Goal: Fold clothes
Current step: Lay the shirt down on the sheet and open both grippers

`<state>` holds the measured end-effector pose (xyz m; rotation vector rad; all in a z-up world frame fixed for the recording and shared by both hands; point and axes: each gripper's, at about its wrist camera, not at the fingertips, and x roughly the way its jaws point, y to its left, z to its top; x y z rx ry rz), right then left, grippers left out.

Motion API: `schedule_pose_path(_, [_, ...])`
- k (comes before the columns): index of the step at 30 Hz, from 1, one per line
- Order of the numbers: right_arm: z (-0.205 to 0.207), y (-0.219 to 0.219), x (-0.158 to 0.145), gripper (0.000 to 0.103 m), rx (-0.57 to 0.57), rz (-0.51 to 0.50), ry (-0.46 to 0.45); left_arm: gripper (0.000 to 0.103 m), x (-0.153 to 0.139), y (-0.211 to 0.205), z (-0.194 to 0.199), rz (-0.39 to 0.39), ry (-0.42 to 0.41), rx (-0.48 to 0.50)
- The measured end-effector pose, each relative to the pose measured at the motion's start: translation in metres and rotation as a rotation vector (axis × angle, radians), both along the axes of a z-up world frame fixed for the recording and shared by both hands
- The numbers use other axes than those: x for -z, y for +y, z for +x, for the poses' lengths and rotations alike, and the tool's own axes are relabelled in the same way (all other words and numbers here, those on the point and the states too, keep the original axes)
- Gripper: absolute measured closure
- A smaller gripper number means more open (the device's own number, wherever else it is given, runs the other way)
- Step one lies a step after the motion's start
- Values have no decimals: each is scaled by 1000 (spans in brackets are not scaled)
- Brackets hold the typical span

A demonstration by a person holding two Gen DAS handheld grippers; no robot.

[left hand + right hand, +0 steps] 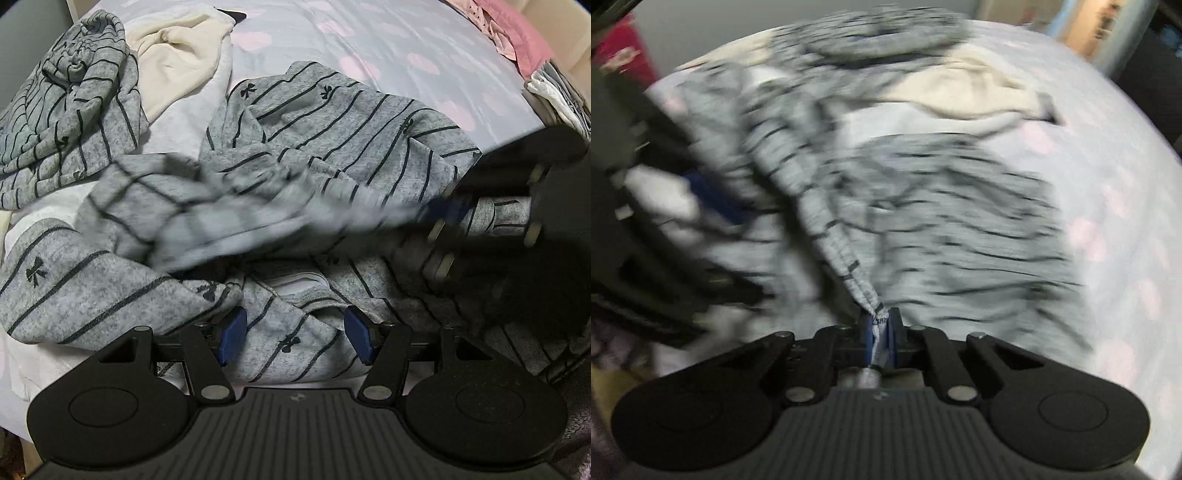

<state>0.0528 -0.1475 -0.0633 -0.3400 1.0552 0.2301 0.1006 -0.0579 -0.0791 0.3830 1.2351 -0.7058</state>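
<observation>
A grey garment with dark stripes and small bows [351, 122] lies crumpled on the bed. My left gripper [295, 334] hangs just over its near folds. The blue pads [232, 332] stand well apart and cloth lies loose between them. My right gripper [880, 326] is shut on a bunched, stretched strip of the same striped cloth [846, 254], which pulls up toward it. In the left wrist view the right gripper [454, 218] shows at the right, with a blurred band of that cloth running to it. The right wrist view is heavily blurred, and the left gripper [713, 199] appears dark at its left.
A second grey striped garment [74, 110] lies at the far left, with a cream garment [177, 55] beside it. The lilac bed sheet [369, 37] carries pink spots. Pink cloth [517, 37] and a folded stack [554, 96] sit at the far right edge.
</observation>
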Motion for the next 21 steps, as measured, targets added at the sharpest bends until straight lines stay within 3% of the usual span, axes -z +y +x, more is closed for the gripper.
schedule_pose_path(4, [-4,-50,-11,95,145,-91,-9,46,-4,-5,-4,12,-20,8])
schedule_pose_path(7, [-14,-94,-17,96,261,-101,25,46,-8,-11,-9,8,-30,28])
schedule_pose_path(13, [-57,-174,-33,96,438,-232,20,46,-13,-29,-18,3,-40,85])
schedule_pose_path(18, [-100,-260,-38,96,661,-358,26,46,-15,-48,-25,7,-38,135])
schedule_pose_path(21, [-130,-315,-30,96,821,-310,80,46,-16,-61,-28,14,-39,166])
